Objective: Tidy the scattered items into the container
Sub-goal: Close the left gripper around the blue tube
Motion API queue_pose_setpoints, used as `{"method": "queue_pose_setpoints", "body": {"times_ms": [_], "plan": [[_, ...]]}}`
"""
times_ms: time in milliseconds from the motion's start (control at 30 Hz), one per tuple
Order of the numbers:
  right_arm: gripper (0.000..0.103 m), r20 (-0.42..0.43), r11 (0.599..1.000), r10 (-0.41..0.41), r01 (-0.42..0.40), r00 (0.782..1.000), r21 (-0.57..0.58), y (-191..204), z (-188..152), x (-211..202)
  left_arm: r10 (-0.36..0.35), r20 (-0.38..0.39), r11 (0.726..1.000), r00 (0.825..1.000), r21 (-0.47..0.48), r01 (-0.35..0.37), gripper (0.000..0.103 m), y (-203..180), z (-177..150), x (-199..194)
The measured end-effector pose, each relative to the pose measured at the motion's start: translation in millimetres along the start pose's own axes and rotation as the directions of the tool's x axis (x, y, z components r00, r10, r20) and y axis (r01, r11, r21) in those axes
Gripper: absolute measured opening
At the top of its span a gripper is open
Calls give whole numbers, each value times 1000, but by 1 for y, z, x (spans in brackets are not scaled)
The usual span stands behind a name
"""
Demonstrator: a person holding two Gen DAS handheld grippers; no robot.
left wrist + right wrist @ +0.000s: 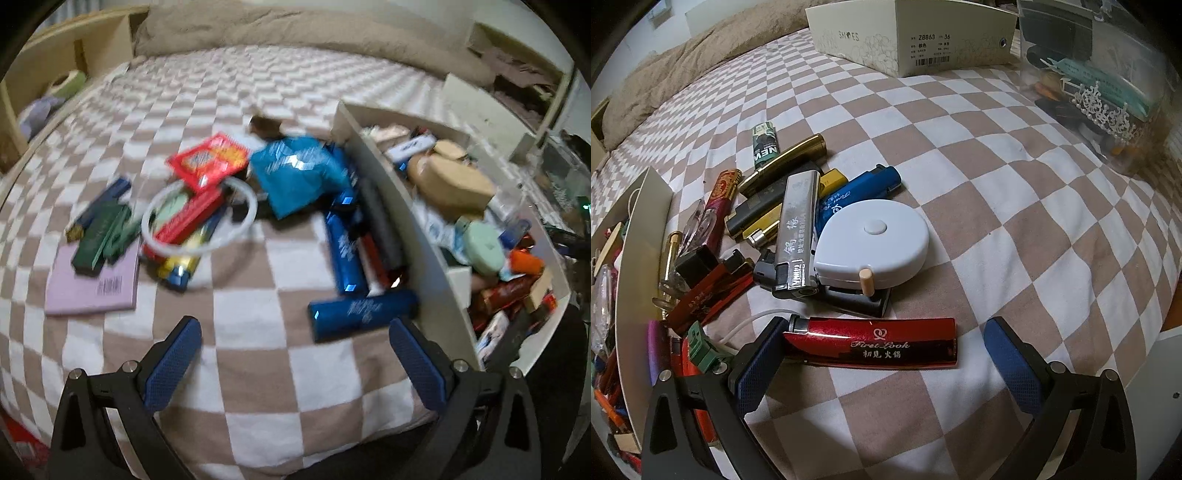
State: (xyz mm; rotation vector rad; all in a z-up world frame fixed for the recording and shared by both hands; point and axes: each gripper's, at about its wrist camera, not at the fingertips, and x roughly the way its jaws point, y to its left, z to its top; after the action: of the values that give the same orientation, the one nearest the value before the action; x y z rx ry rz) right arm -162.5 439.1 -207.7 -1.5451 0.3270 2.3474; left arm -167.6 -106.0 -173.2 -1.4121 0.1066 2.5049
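Two spread-fingered grippers, left [295, 360] empty, right [879, 360] straddling one red lighter [871, 343] unclamped.

The glossy red lighter [871, 345] reads "First Look", the white cardboard shoebox [908, 35] "SHOES", "Z8863" and "36", the green lighter [765, 146] "NEW".

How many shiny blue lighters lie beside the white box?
2: one shiny blue lighter nearest the camera, another beyond it along the white box. More may hide under the blue packet.

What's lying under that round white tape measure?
The white tape measure rests on a black object and overlaps a blue lighter. A silver lighter lies alongside. Anything beneath its middle is hidden.
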Motion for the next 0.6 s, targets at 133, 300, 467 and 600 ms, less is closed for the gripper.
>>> {"method": "queue_pose_setpoints", "body": {"times_ms": [133, 300, 467, 600], "plan": [[103, -3, 1000, -5, 5, 1000, -2, -1, 1, 1, 17, -38, 979, 999, 204, -9, 77, -17, 4, 16], [103, -5, 1000, -7, 7, 1000, 9, -1, 2, 2, -56, -53, 945, 997, 319, 70, 69, -21, 5, 25], [103, -6, 1000, -2, 2, 1000, 17, -2, 2, 2, -102, -54, 934, 993, 338, 115, 67, -19, 6, 28], [103, -6, 1000, -1, 1, 1000, 18, -3, 2, 2, -120, -28, 939, 992, 321, 122, 49, -18, 0, 18]]}}
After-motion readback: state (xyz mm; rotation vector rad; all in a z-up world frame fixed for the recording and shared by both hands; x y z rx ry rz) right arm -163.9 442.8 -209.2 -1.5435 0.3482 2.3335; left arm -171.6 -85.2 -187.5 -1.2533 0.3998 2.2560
